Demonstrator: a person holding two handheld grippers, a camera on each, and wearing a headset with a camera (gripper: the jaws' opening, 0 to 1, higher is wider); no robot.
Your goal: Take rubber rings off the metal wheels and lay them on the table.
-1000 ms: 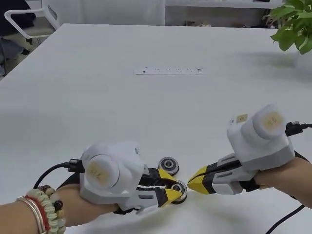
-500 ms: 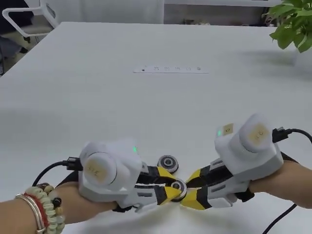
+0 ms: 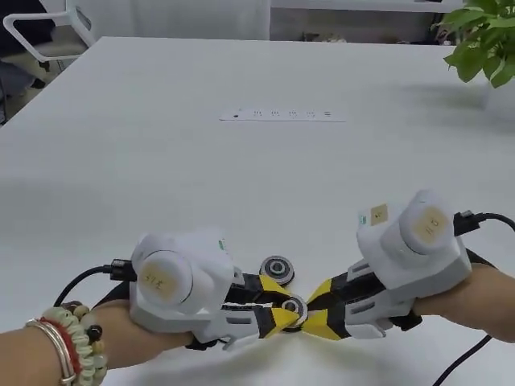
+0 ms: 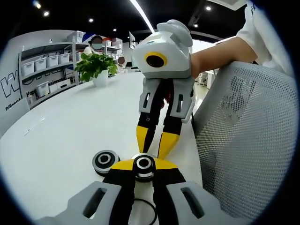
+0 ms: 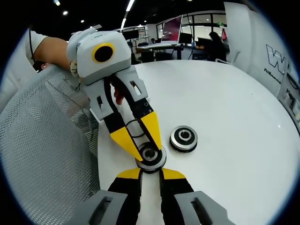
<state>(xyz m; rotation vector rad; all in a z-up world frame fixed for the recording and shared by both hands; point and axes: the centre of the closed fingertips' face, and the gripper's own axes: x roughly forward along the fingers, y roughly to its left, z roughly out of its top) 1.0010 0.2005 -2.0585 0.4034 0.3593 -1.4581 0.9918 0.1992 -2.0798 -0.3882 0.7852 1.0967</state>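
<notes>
In the head view the left gripper (image 3: 280, 308) and right gripper (image 3: 315, 310) meet tip to tip low over the white table (image 3: 241, 177), with a metal wheel (image 3: 292, 307) between them. A second wheel (image 3: 278, 269) lies just behind on the table. In the left gripper view that gripper's jaws are clamped on either side of the metal wheel. A thin black loop (image 4: 145, 211), ring or cable, lies beneath. In the right gripper view its jaws stand a narrow gap apart, tips at the wheel's rim. Whether they pinch it I cannot tell.
</notes>
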